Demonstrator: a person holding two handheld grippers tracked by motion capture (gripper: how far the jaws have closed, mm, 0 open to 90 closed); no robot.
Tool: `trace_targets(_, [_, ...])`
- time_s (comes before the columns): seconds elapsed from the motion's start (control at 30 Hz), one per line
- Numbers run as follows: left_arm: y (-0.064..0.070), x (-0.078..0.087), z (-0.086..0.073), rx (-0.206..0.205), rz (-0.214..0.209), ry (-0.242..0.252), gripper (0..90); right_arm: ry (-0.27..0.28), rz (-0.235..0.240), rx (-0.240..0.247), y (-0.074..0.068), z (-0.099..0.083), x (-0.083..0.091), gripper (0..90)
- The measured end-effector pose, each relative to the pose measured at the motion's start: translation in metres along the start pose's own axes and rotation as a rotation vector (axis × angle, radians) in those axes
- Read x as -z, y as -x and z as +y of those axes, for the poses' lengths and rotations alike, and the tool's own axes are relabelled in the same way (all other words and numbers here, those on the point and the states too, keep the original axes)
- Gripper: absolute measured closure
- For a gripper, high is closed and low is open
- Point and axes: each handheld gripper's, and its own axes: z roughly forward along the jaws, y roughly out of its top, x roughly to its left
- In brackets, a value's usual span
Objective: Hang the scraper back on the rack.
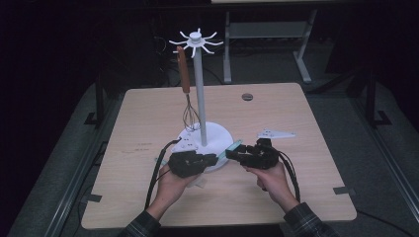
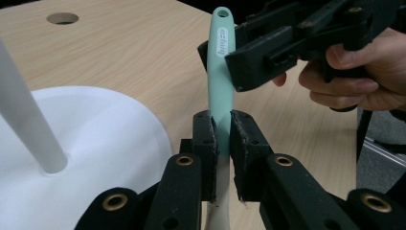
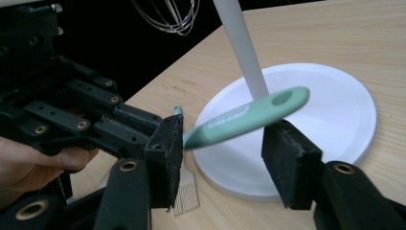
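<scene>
Left of the stand, a wood-handled whisk (image 1: 187, 89) is hanging from one hook of the white rack (image 1: 197, 40), wires just above the round base (image 1: 217, 132).

Left gripper (image 1: 210, 159) is sitting near the desk's (image 1: 148, 108) front edge, touching the base's front rim. Its jaws are clamped on the shank of a mint-green slotted spatula (image 2: 220, 86); in the left gripper view the pads (image 2: 207, 139) are pinching the handle where green fades to white.

Handle is running rightward, up off the desk, its hanging hole (image 3: 282, 98) at the free end. Pale slotted blade (image 3: 186, 194) is lying low by the base's edge.

Right gripper (image 1: 232, 154) is straddling the upper handle. In the right gripper view its jaws are standing apart, one pad (image 3: 165, 143) touching the handle, the other clear.

Judgement: a handover is under way. To do it well, the right should be closing below the hole, leaving it free for a hook, and squeezing firm before the left lets go. Keep the handle level so it is not twisting.
</scene>
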Motion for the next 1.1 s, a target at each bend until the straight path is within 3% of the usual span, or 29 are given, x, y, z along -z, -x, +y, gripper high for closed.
trace_targets(0.57, [0.002,-0.009,0.005,-0.010,0.022,0.018,80.8,0.053,0.046,-0.040,0.001,0.004,0.000,70.4])
trace_targets(0.83, [0.002,-0.009,0.011,-0.023,0.028,0.031,80.7,0.084,0.091,-0.020,-0.005,0.014,0.001,80.2])
trace_targets(0.9, [0.000,-0.007,0.011,-0.022,0.027,0.037,84.8,0.090,0.105,-0.011,-0.007,0.015,0.000,82.4])
trace_targets(0.93, [-0.001,-0.006,0.011,-0.009,0.014,0.046,89.9,0.091,0.097,-0.003,-0.009,0.016,0.000,82.5])
trace_targets(1.1, [-0.003,-0.003,0.011,-0.022,0.007,0.023,89.8,0.085,0.099,0.008,-0.010,0.016,-0.003,82.9])
